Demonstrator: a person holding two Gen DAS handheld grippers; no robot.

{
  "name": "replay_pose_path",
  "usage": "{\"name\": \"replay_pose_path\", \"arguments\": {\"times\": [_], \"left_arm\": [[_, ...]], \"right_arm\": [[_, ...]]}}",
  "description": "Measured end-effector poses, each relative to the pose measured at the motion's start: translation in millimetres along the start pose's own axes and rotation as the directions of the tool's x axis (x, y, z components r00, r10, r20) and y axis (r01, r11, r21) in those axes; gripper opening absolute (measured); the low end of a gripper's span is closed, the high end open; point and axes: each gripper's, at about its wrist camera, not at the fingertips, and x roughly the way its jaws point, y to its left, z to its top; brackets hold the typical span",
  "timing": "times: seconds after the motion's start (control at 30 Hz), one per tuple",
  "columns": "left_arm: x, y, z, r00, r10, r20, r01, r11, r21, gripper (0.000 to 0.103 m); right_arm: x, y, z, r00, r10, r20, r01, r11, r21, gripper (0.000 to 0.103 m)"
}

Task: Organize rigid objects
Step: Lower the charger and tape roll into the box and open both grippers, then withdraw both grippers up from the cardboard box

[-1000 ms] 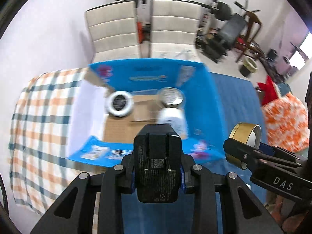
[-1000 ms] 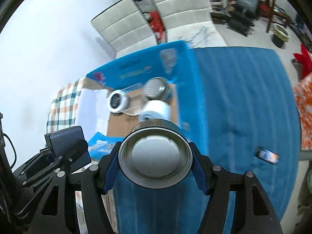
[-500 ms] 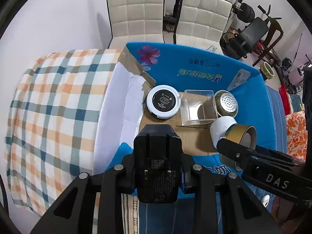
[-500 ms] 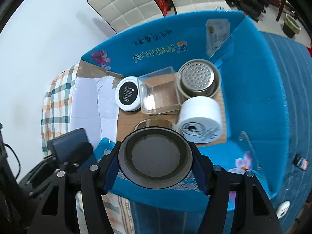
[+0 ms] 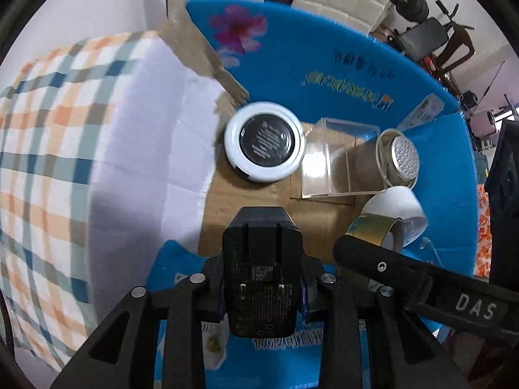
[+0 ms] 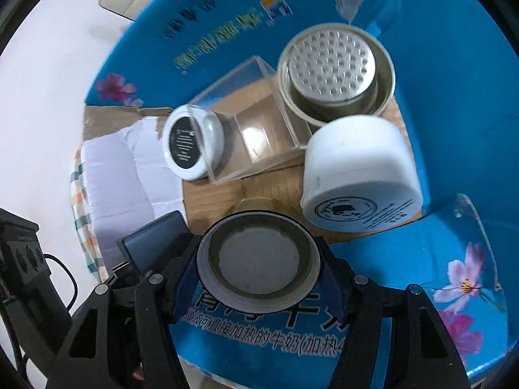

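Note:
My left gripper [image 5: 262, 278] is shut on a black power adapter [image 5: 261, 275], held over the near edge of the open blue cardboard box [image 5: 340, 74]. My right gripper [image 6: 258, 269] is shut on a gold tape roll [image 6: 258, 259], low over the box's near wall; the roll also shows in the left wrist view [image 5: 376, 230]. On the box floor lie a white round case with a black label [image 5: 264, 146], a clear plastic box [image 5: 337, 159], a metal perforated cup [image 6: 334, 71] and a white jar [image 6: 360, 168]. The adapter also shows in the right wrist view [image 6: 152, 243].
The box [image 6: 454, 81] stands on a table with a checked cloth [image 5: 48, 149]. A white flap [image 5: 155, 149] folds out to its left. White chairs [image 5: 340, 0] and gym gear [image 5: 431, 39] stand beyond the table.
Both grippers have moved forward and down toward the box, which now fills much more of each view. The adapter and the tape roll stay gripped.

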Motion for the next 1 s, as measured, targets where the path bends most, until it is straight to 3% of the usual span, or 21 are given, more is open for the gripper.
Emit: {"name": "replay_pose_path", "arguments": {"times": [0.2, 0.47, 0.63, 0.8, 0.93, 1.0], "left_arm": [[26.1, 4.0, 4.4, 0.998, 0.027, -0.064, -0.028, 1.000, -0.002, 0.028], [31.1, 1.5, 13.0, 0.995, 0.052, -0.088, -0.051, 0.999, 0.015, 0.031], [24.2, 3.5, 15.4, 0.995, 0.032, -0.092, -0.033, 0.999, -0.011, 0.034], [13.4, 4.3, 17.1, 0.996, 0.054, -0.075, -0.056, 0.998, -0.020, 0.051], [-0.6, 5.6, 16.5, 0.995, 0.085, -0.052, -0.086, 0.996, -0.006, 0.066], [-6.6, 3.8, 13.7, 0.992, 0.120, -0.041, -0.120, 0.993, 0.007, 0.085]], "right_arm": [[25.0, -5.7, 6.2, 0.998, -0.056, -0.033, 0.057, 0.998, 0.038, 0.068], [36.8, -14.3, 14.8, 0.996, -0.056, -0.073, 0.063, 0.994, 0.091, 0.069], [28.2, -14.4, 19.8, 0.995, -0.054, -0.085, 0.061, 0.995, 0.078, 0.086], [17.4, -14.3, 21.5, 0.995, -0.050, -0.083, 0.057, 0.995, 0.079, 0.093], [-0.7, -13.3, 13.9, 0.994, -0.100, -0.047, 0.101, 0.994, 0.033, 0.102], [-10.2, -11.3, 9.6, 0.992, -0.123, -0.027, 0.123, 0.992, 0.009, 0.103]]}}
